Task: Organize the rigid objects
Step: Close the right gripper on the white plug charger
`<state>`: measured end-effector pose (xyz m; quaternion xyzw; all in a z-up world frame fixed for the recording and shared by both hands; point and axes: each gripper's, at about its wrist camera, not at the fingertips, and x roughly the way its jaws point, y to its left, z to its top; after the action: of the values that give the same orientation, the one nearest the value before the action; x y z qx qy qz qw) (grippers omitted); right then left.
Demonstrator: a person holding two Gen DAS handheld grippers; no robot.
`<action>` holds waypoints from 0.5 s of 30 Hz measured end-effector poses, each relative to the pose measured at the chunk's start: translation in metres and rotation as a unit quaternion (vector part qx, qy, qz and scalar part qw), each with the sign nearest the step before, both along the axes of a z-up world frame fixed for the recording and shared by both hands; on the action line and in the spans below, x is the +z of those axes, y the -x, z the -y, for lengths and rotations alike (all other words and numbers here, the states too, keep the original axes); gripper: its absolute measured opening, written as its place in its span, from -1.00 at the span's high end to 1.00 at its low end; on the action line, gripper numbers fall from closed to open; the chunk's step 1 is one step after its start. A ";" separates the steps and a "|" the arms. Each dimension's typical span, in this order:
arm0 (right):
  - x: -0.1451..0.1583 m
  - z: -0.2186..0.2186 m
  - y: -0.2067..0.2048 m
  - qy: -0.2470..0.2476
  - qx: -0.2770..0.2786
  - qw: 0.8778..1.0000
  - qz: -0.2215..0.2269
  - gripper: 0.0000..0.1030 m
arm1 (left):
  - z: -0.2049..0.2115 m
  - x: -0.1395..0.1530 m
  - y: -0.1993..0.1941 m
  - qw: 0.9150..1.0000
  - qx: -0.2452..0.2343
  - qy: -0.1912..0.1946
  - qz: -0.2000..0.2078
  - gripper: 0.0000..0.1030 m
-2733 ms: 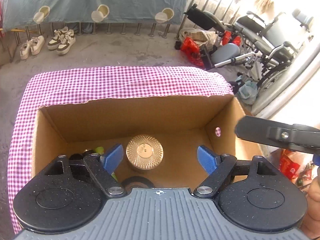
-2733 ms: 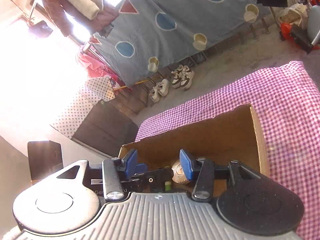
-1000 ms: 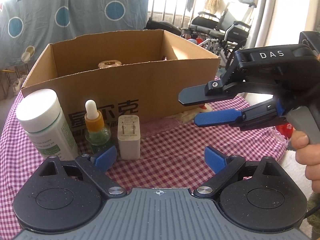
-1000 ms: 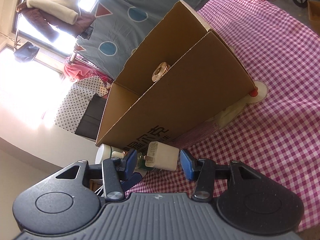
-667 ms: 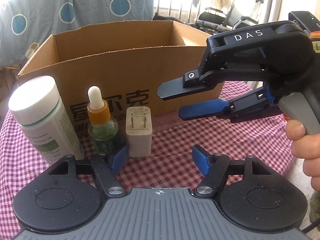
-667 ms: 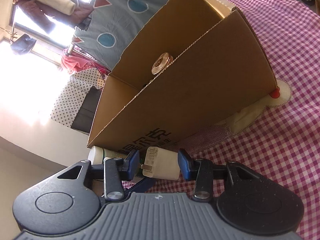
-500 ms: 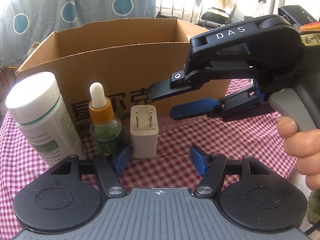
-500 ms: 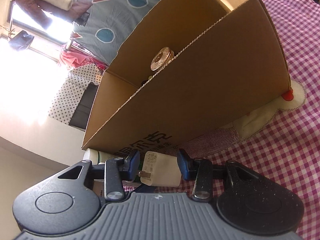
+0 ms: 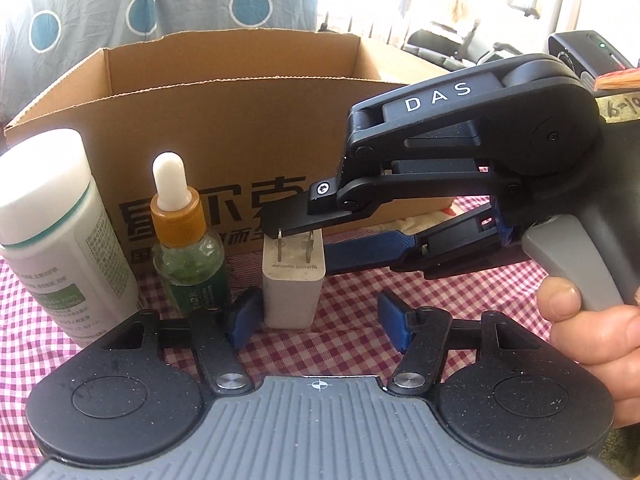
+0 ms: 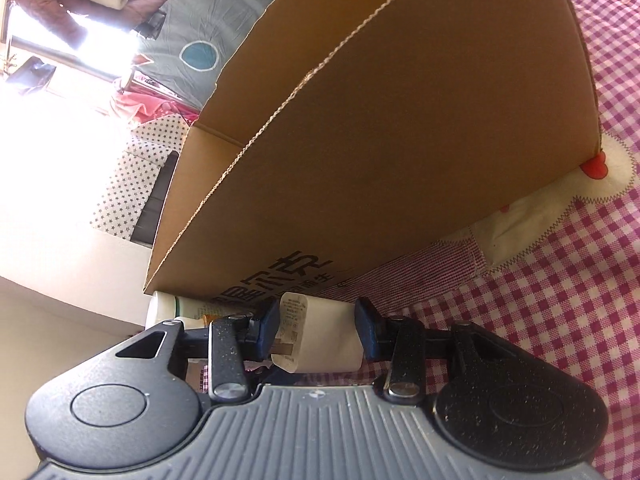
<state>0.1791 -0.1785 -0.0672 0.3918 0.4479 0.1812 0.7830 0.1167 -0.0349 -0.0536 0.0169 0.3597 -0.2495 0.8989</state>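
The right claw (image 9: pixel 298 236), marked "DAS", reaches in level from the right, a hand (image 9: pixel 592 340) on its grey trigger, pads clamped on the white two-prong plug adapter (image 9: pixel 294 292). That adapter stands on the checked-cloth desk (image 9: pixel 460 292) before the brown cardboard box (image 9: pixel 248 136) with printed characters. The left claw (image 9: pixel 316 320), half-wide and empty, has just been closing.

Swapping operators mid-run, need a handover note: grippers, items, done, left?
Right gripper: jaws have just been closing, now shut on the charger, which stands on the cloth before the box.
Left gripper: has just been closing, open, empty.
Dropper and white bottle stand beside the charger, outside the box.
Done: charger gripped; box contents hidden.
Left: lift charger into box, then probably both bottles.
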 end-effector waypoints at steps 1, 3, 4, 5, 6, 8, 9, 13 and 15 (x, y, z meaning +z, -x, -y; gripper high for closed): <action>0.000 0.003 0.002 -0.001 -0.002 1.000 -0.002 0.14 | 0.001 0.000 0.001 1.000 -0.004 0.005 -0.002 -0.22; 0.000 0.008 0.007 -0.003 -0.007 1.000 -0.004 0.14 | 0.003 0.001 0.004 1.000 -0.012 0.010 -0.006 -0.21; -0.001 0.010 0.011 -0.005 -0.011 1.000 -0.006 0.14 | 0.004 0.001 0.005 1.000 -0.017 0.014 -0.007 -0.21; -0.001 0.013 0.014 -0.006 -0.014 1.000 -0.007 0.14 | 0.006 0.001 0.007 1.000 -0.022 0.017 -0.009 -0.21; -0.002 0.017 0.019 -0.008 -0.017 1.000 -0.009 0.14 | 0.007 0.001 0.008 0.999 -0.026 0.019 -0.011 -0.21; -0.003 0.023 0.028 -0.012 -0.025 1.000 -0.014 0.14 | 0.013 0.001 0.015 0.999 -0.040 0.022 -0.015 -0.21; -0.004 0.027 0.034 -0.014 -0.029 0.999 -0.017 0.14 | 0.015 0.002 0.018 0.999 -0.046 0.023 -0.016 -0.21; -0.007 0.042 0.057 -0.025 -0.047 0.998 -0.028 0.14 | 0.025 0.003 0.032 0.996 -0.077 0.025 -0.025 -0.20; -0.009 0.046 0.068 -0.028 -0.055 0.998 -0.031 0.13 | 0.029 0.003 0.039 0.995 -0.089 0.026 -0.029 -0.21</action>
<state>0.1112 -0.2244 -0.0759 0.4428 0.4450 0.1382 0.7660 0.0781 -0.0638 -0.0509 0.0186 0.3759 -0.3380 0.8626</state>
